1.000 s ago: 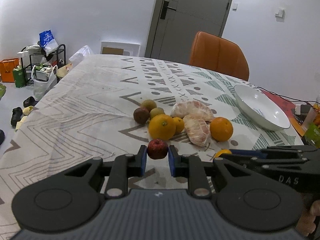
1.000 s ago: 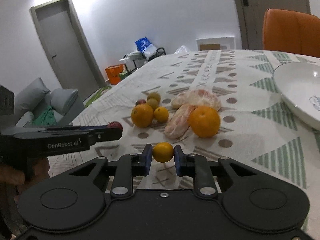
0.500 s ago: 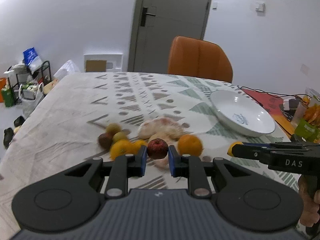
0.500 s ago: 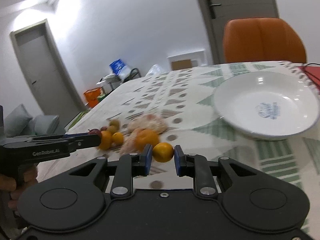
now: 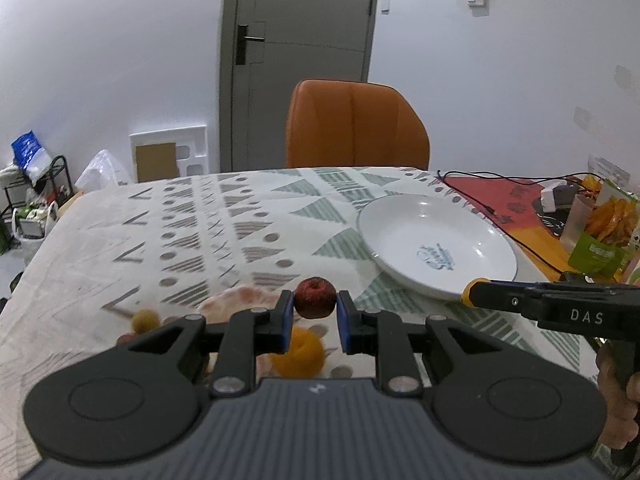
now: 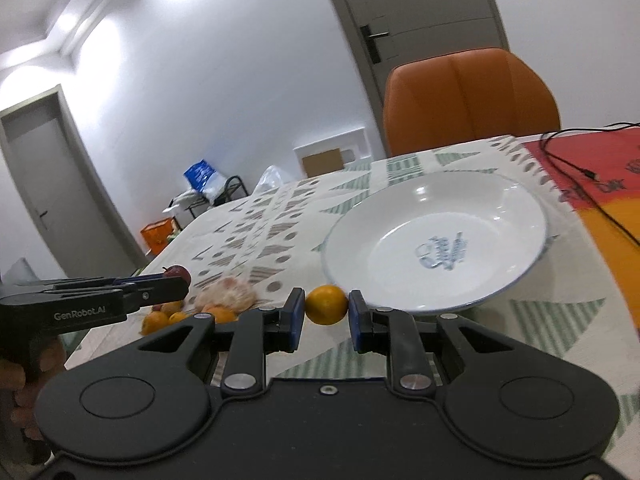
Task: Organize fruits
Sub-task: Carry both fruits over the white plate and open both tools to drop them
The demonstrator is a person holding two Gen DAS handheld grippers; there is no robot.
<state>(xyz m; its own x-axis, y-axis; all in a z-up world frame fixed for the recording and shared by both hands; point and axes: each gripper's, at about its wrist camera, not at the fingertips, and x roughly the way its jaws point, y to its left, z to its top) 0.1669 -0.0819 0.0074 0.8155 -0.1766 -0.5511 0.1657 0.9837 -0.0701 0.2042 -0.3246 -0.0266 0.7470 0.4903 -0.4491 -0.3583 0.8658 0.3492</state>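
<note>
So far nothing sits in the plate (image 6: pixel 520 280). I have the left gripper (image 5: pixel 315 312) clamped on a red fruit (image 5: pixel 315 297) at frame centre, and the right gripper (image 6: pixel 327 314) clamped on a small orange (image 6: pixel 327 305) just short of the rim. Both remain undelivered, and the pile (image 6: pixel 224 300) at lower left waits.

Both wrist views toward plate (image 5: pixel 436 248)

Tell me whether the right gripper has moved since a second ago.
Yes. The right gripper, shut on the small orange, has travelled toward the white plate, which now sits much closer in its view.
</note>
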